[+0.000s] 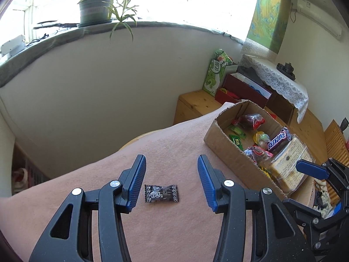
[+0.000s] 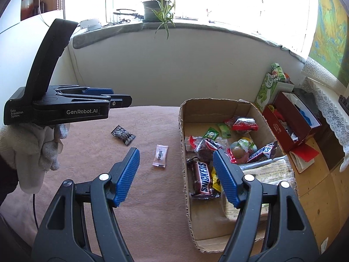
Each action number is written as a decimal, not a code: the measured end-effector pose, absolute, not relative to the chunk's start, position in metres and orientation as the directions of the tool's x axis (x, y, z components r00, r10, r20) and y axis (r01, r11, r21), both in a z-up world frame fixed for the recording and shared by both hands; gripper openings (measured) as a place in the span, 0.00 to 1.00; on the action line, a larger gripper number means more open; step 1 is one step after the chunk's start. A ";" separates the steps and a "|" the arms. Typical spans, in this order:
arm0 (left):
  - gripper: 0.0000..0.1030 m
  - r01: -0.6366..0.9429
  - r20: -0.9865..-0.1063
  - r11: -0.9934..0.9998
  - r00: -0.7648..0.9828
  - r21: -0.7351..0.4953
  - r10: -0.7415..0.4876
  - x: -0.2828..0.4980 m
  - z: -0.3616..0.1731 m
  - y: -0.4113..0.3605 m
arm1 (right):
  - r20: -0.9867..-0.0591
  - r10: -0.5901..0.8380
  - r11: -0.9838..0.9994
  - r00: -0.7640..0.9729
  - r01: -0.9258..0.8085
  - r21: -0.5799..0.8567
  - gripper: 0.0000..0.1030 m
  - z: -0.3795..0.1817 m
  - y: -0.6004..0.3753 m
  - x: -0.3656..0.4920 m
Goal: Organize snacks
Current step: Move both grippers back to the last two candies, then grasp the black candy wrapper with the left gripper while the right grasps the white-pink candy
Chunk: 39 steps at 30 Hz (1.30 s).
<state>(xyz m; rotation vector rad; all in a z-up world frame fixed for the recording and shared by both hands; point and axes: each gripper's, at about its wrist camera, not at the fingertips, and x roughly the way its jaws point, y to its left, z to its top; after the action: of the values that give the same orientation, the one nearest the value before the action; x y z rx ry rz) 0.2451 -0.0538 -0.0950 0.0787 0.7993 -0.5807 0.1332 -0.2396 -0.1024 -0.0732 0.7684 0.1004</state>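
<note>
A small black wrapped candy (image 1: pixel 161 193) lies on the pink cloth between the open fingers of my left gripper (image 1: pixel 172 161), which hovers above it; it also shows in the right wrist view (image 2: pixel 123 135). A pale pink wrapped snack (image 2: pixel 160 155) lies on the cloth left of the cardboard box (image 2: pixel 183 144). The box (image 1: pixel 220 146) holds Snickers bars (image 2: pixel 201 180), red and green packets and a large flat pack. My right gripper (image 2: pixel 176 150) is open and empty, above the box's left wall. The left gripper's body (image 2: pixel 72 107) is at the left in the right wrist view.
The pink cloth (image 1: pixel 152 229) covers the table. Behind the box is a wooden bench (image 1: pixel 196 103) with a red box (image 2: pixel 290 118) and a green carton (image 2: pixel 268 87). A potted plant (image 1: pixel 96 8) stands on the windowsill. A white wall runs behind the table.
</note>
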 end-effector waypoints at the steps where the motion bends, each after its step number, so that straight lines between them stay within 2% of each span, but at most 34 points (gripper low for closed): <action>1: 0.47 0.515 -0.697 0.844 0.549 -0.151 -0.460 0.245 -0.097 -0.049 | -0.701 0.075 0.993 0.709 -0.117 -0.012 0.70 -0.105 -0.237 0.134; 12: 0.47 0.512 -0.740 0.830 0.466 -0.221 -0.485 0.238 -0.136 -0.022 | -0.757 0.110 0.994 0.644 -0.066 0.089 0.70 -0.149 -0.212 0.150; 21: 0.47 0.523 -0.767 0.799 0.367 -0.298 -0.526 0.243 -0.164 -0.020 | -0.760 -0.005 1.000 0.649 0.011 0.003 0.70 -0.168 -0.198 0.168; 27: 0.47 0.552 -0.765 0.784 0.363 -0.283 -0.532 0.249 -0.167 -0.020 | -0.744 -0.026 0.999 0.668 0.042 0.002 0.66 -0.167 -0.193 0.165; 29: 0.47 0.559 -0.751 0.779 0.375 -0.283 -0.543 0.255 -0.162 -0.016 | -0.740 -0.012 0.998 0.673 0.048 0.027 0.61 -0.165 -0.194 0.165; 30: 0.47 0.558 -0.748 0.777 0.375 -0.290 -0.548 0.260 -0.160 -0.014 | -0.739 0.008 0.998 0.674 0.041 0.049 0.53 -0.163 -0.193 0.164; 31: 0.47 0.559 -0.744 0.775 0.375 -0.296 -0.554 0.265 -0.158 -0.013 | -0.740 0.013 0.998 0.673 0.039 0.054 0.52 -0.162 -0.191 0.164; 34: 0.47 0.572 -0.734 0.761 0.366 -0.306 -0.571 0.276 -0.154 -0.015 | -0.757 0.019 0.998 0.654 0.035 0.055 0.52 -0.165 -0.183 0.171; 39: 0.46 0.611 -0.733 0.733 0.346 -0.297 -0.586 0.288 -0.154 -0.025 | -0.786 -0.078 0.994 0.613 0.111 -0.012 0.52 -0.178 -0.181 0.199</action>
<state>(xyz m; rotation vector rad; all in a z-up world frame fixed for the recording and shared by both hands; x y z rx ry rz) 0.2882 -0.0252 -0.1538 0.0310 0.9379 -0.7767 0.1993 -0.1814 -0.1785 0.0388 0.9047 -0.1090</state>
